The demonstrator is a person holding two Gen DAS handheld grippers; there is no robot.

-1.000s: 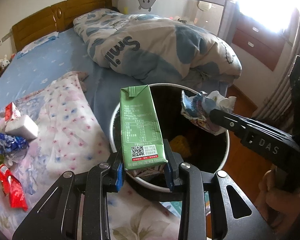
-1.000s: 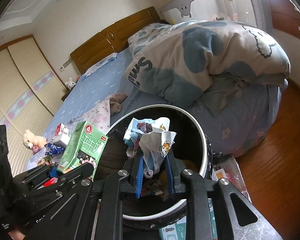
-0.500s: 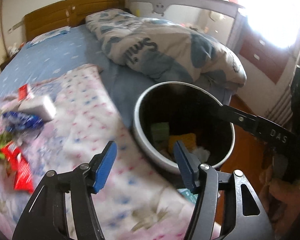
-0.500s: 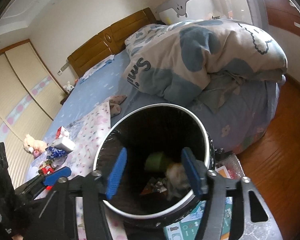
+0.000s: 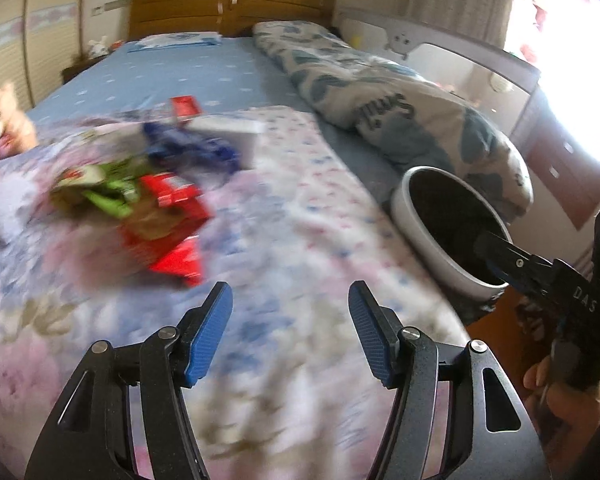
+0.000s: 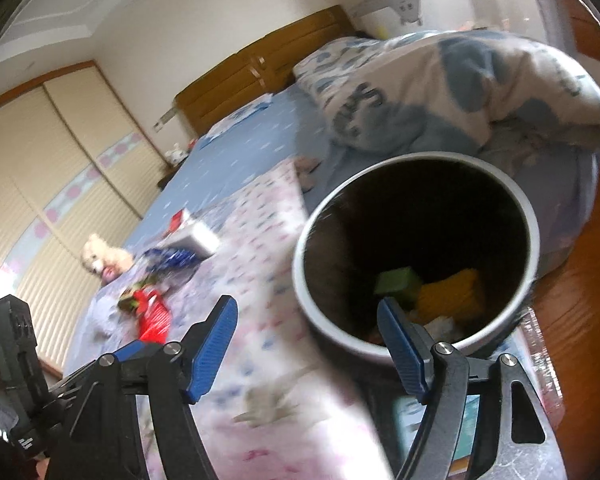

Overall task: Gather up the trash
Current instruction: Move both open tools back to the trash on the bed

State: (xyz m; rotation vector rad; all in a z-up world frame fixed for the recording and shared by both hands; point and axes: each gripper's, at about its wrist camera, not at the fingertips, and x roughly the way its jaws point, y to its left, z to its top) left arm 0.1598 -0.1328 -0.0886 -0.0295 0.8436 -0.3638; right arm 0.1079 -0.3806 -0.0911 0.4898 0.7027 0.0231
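A white-rimmed round trash bin (image 5: 428, 236) (image 6: 322, 320) stands beside the bed. Inside it lie a green carton (image 6: 396, 282), a yellow item (image 6: 452, 296) and crumpled paper. On the flowered blanket (image 5: 300, 200) lies a blurred pile of trash: red wrappers (image 5: 168, 228) (image 6: 152, 316), a green wrapper (image 5: 104, 192), a blue wrapper (image 5: 192, 148) and a white box (image 5: 228, 132) (image 6: 194, 238). My left gripper (image 5: 290, 332) is open and empty over the blanket. My right gripper (image 6: 308, 348) is open and empty at the bin's near rim.
A rolled blue-and-white duvet (image 5: 400, 108) lies behind the bin. A wooden headboard (image 5: 228, 4) and a teddy bear (image 5: 2, 124) are at the far side. Wooden floor (image 6: 580, 312) runs right of the bin, with a wardrobe (image 6: 40, 184) at left.
Both grippers opened and dropped the green carton and crumpled paper into the bin. The left gripper then swung left toward the trash pile on the blanket; the right gripper shifted left too.
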